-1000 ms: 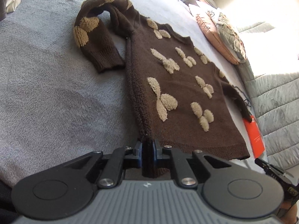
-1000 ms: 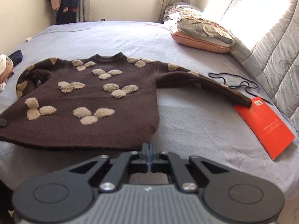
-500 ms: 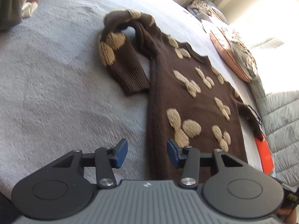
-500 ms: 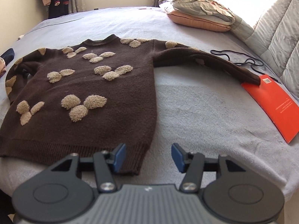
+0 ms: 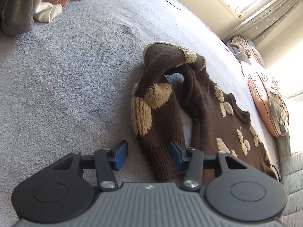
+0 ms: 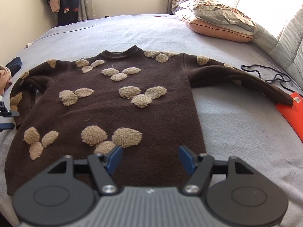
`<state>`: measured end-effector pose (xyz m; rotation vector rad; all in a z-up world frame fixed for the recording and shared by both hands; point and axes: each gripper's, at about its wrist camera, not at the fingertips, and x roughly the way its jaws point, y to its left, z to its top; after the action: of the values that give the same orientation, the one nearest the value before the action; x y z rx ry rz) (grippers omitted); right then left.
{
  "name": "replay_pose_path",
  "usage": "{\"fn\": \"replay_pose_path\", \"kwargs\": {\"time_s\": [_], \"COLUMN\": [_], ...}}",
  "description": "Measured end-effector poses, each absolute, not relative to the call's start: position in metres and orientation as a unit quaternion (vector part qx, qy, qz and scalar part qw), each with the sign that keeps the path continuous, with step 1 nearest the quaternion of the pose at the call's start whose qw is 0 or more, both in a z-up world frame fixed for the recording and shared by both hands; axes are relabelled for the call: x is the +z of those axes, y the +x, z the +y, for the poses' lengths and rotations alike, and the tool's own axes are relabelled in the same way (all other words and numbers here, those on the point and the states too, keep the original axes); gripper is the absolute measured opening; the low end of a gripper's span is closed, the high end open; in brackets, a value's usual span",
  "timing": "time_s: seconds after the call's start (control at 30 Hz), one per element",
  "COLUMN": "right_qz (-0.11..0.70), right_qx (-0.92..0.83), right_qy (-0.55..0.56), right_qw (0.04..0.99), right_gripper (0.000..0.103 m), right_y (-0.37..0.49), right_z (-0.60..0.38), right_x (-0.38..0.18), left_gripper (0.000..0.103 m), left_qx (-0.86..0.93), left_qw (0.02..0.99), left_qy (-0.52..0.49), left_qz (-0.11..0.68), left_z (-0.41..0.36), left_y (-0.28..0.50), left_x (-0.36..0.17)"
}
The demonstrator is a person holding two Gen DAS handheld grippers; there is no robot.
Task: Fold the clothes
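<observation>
Two tools are working over one brown sweater (image 6: pixel 106 111) that is lying flat, front side up, on the grey bed (image 6: pixel 236 124), and by my judgement the folding is only at its beginning: the body is spread out, but no part is folded inward yet. The left tool (image 5: pixel 148 156) is standing wide open and is gripping nothing; the ribbed cuff (image 5: pixel 162 160) of the bent left sleeve (image 5: pixel 157 102) is lying between its blue pads (image 5: pixel 119 155), closer to the right pad, and I cannot tell if the pad is touching the knit. It seems to me that this sleeve is the step in hand, so the next move is asking the left tool to close on the cuff and carry it across the chest. The right tool (image 6: pixel 149 158) is also wide open and empty, hovering over the lower part of the sweater, near the hem. The other sleeve (image 6: pixel 240 79) is stretching out to the right, with its end resting on the edge of an orange booklet (image 6: pixel 291 113), just beside a black cord (image 6: pixel 272 75).
</observation>
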<state>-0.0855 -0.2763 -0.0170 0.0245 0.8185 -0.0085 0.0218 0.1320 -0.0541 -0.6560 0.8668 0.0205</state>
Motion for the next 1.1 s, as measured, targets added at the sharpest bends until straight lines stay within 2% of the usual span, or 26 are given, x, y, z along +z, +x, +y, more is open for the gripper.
{"fn": "replay_pose_path", "kwargs": {"time_s": [0.07,0.13,0.2,0.3,0.43,0.53,0.77,0.93,1.03,1.1], "right_qz": [0.388,0.372,0.358,0.337,0.309,0.331,0.311,0.321,0.323,0.322], "right_qx": [0.003,0.015,0.025,0.047,0.048,0.039,0.034,0.036,0.036,0.037], "right_qy": [0.005,0.000,0.001,0.000,0.003,-0.019,-0.070,-0.066,-0.071,-0.073], "right_qw": [0.922,0.928,0.933,0.940,0.950,0.943,0.947,0.944,0.943,0.943], "right_gripper": [0.072,0.076,0.085,0.088,0.092,0.092,0.093,0.093,0.093,0.093], "right_y": [-0.074,-0.061,-0.049,-0.032,-0.026,-0.023,-0.021,-0.020,-0.019,-0.019], "right_z": [-0.265,-0.253,-0.242,-0.226,-0.219,-0.216,-0.210,-0.210,-0.209,-0.208], "right_x": [-0.016,-0.016,-0.018,-0.025,-0.047,-0.066,-0.064,-0.069,-0.071,-0.071], "left_gripper": [0.043,0.024,0.013,0.006,0.005,0.005,0.005,0.007,0.010,0.017], "left_qx": [0.015,0.024,0.032,0.048,0.101,0.146,0.205,0.224,0.222,0.211], "left_qw": [0.857,0.854,0.852,0.862,0.901,0.925,0.946,0.938,0.929,0.916], "left_qy": [-0.317,-0.325,-0.329,-0.315,-0.232,-0.169,-0.067,-0.076,-0.138,-0.199], "left_qz": [0.406,0.406,0.406,0.395,0.353,0.309,0.242,0.252,0.262,0.276], "left_z": [0.132,0.133,0.136,0.141,0.148,0.157,0.181,0.201,0.221,0.235], "left_y": [0.024,0.026,0.028,0.029,0.025,0.025,0.034,0.037,0.028,0.021], "left_x": [-0.055,-0.056,-0.056,-0.051,-0.026,-0.003,0.041,0.044,0.042,0.038]}}
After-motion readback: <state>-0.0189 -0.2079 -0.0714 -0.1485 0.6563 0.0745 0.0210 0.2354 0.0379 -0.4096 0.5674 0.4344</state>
